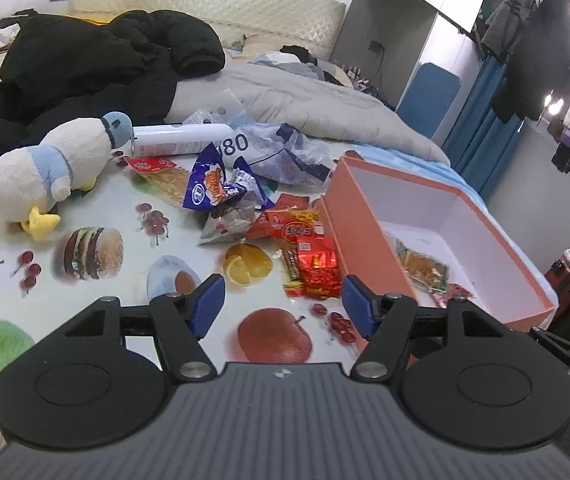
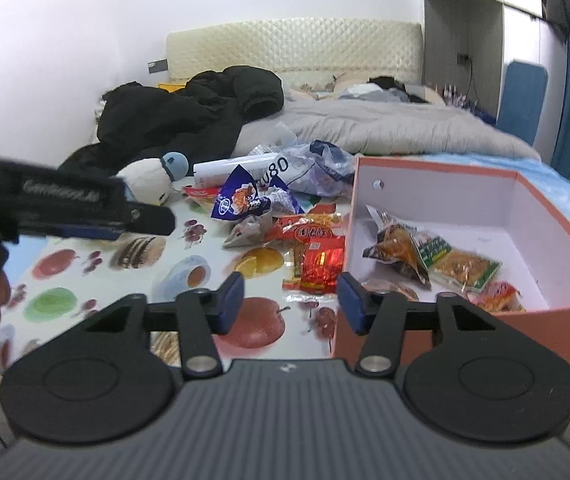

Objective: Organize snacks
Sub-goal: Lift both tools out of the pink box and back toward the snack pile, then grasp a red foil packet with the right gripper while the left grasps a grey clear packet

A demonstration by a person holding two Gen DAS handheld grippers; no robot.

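Observation:
An orange box (image 1: 365,240) (image 2: 557,312) with a white inside stands at the right of the fruit-print cloth and holds several snack packets (image 2: 437,256). A pile of loose snacks lies left of it: a shiny red packet (image 1: 319,268) (image 2: 321,266), a red-orange packet (image 1: 293,224) (image 2: 309,232), a blue packet (image 1: 213,184) (image 2: 241,196) and a grey one (image 1: 229,224). My left gripper (image 1: 283,304) is open and empty, just short of the red packet. My right gripper (image 2: 291,300) is open and empty, by the box's near left corner. The left gripper also shows in the right wrist view (image 2: 85,208).
A plush duck (image 1: 49,172) (image 2: 153,180) lies at the left, a white tube (image 1: 181,140) and a crumpled plastic bag (image 1: 285,152) lie behind the snacks. A black jacket (image 1: 85,68) and a grey blanket (image 1: 285,96) lie further back on the bed.

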